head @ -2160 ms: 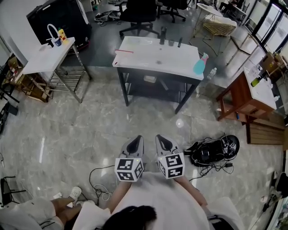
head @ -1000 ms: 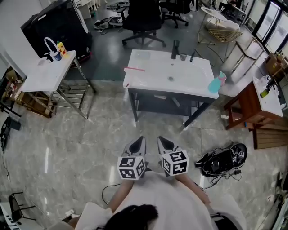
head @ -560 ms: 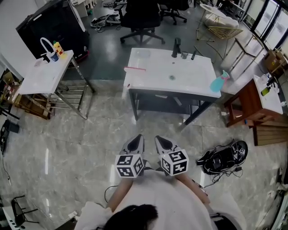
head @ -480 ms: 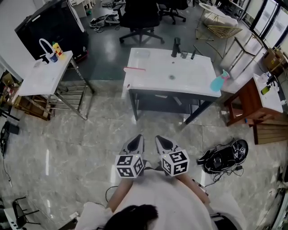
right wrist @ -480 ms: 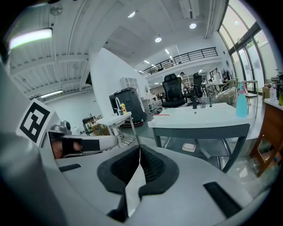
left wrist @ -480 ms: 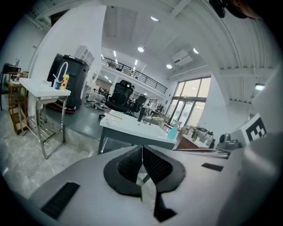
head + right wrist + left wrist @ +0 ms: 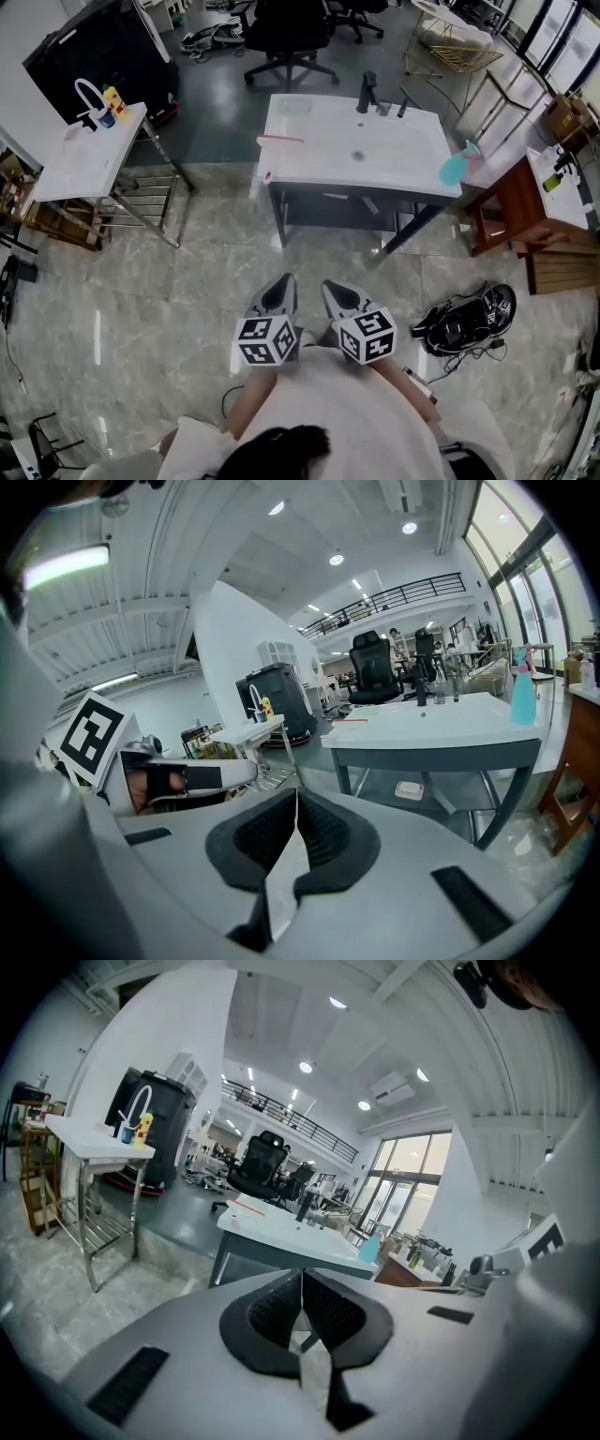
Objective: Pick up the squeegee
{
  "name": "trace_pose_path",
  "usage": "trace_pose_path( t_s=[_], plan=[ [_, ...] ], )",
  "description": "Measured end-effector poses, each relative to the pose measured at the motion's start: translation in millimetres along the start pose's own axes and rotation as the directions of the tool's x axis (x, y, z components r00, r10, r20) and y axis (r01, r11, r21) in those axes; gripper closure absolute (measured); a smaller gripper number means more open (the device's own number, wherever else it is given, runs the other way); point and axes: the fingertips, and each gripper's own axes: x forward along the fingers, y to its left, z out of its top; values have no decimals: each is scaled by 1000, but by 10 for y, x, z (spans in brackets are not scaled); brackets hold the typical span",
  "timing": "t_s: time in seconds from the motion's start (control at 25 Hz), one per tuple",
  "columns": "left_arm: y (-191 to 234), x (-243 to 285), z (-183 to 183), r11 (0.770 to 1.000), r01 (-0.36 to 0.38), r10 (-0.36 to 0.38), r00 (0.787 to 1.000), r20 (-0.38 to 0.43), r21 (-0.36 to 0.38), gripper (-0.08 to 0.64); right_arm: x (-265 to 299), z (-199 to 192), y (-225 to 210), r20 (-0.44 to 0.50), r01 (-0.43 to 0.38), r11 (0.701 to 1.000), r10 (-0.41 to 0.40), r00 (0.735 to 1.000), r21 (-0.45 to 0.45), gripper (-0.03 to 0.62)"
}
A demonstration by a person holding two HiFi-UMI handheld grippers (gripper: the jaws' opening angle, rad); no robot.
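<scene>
While I keep both tools side by side over the marble floor [image 7: 141, 281], well short of the table [image 7: 403, 173], the squeegee [image 7: 279, 140] lies flat on the left part of that white top, close to its left edge. It looks like a thin red bar. Its long axis runs left to right, roughly in line with the table's long side. I cannot tell which end carries the blade; it is too small. From the left gripper view the squeegee [image 7: 246, 1207] sits on the near left corner, and from the right gripper view [image 7: 352, 720] it shows as a red streak on the top.

My left gripper [image 7: 279, 281] has its jaws pressed together on nothing, and my right gripper [image 7: 332, 286] is the same, both pointing toward the table.
</scene>
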Motion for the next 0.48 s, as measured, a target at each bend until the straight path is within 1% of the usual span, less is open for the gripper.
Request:
trace_pose_path(
  t_s=[0.16, 0.48],
  plan=[
    [22, 20, 1, 1000, -6, 6, 1000, 4, 2, 534, 61, 18, -2, -2, -2, 1000, 2, 1000, -13, 565],
    [69, 116, 69, 1000, -23, 23, 1000, -2, 19, 534, 232, 131, -150, 13, -15, 1000, 16, 1000, -13, 563]
  ],
)
